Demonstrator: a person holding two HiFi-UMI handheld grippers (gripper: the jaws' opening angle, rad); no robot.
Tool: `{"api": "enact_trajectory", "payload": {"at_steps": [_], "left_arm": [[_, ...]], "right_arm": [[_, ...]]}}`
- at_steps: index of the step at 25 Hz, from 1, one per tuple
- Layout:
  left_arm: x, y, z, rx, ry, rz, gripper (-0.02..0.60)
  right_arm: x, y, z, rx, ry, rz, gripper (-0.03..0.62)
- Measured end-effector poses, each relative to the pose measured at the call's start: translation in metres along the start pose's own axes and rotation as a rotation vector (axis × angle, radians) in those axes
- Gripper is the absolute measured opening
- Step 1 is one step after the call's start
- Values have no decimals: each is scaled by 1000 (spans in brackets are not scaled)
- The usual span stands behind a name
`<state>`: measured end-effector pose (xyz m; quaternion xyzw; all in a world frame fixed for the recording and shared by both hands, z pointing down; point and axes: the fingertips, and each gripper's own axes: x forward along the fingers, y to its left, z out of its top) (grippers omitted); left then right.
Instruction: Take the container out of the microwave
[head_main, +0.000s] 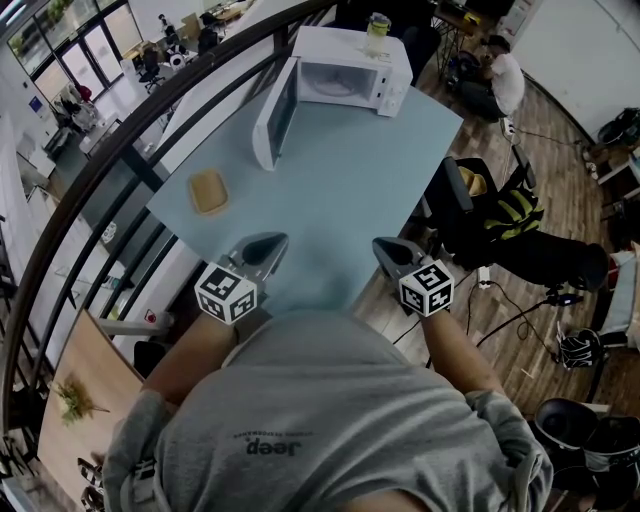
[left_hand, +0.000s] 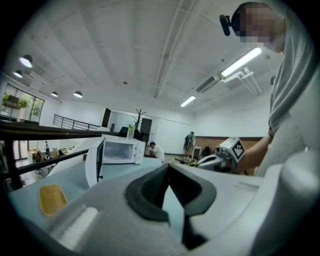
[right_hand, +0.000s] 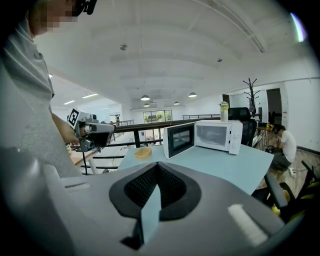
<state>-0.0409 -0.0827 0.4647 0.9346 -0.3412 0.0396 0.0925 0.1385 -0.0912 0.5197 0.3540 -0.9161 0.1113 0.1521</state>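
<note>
Container (head_main: 209, 190), a shallow yellowish tray, lies flat on the pale blue table (head_main: 350, 190). It is outside the microwave oven (head_main: 350, 75), to the left of and nearer than the oven's door (head_main: 277, 115), and apart from both. We see the white oven at the far end of the table with its door swung wide open to the left, so the lit cavity faces us. A clear bottle (head_main: 377, 30) stands upright on the oven's roof, towards its right side.

We find the left gripper (head_main: 272, 242) over the near edge of the table, well short of the container. In its own view the two jaws meet at the tips, pressed together with nothing between them. The right gripper (head_main: 388, 246) is level with it, at the table's near right edge, and its jaws are likewise closed on each other and empty. Each gripper carries a marker cube, left (head_main: 227, 293) and right (head_main: 427, 288), just ahead of the person's forearms.

Beyond the table's left edge runs a dark railing (head_main: 150, 130). A seated person (head_main: 500, 78) is on the wooden floor to the right of the oven, well away from the table.
</note>
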Motion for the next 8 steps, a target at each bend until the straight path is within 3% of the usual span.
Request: {"api": "enact_trajectory", "payload": {"at_steps": [8], "left_arm": [[1,-1,-2,0,1,-2,23]], "right_arm": [[1,1,-3,-1,1,6,3]]}}
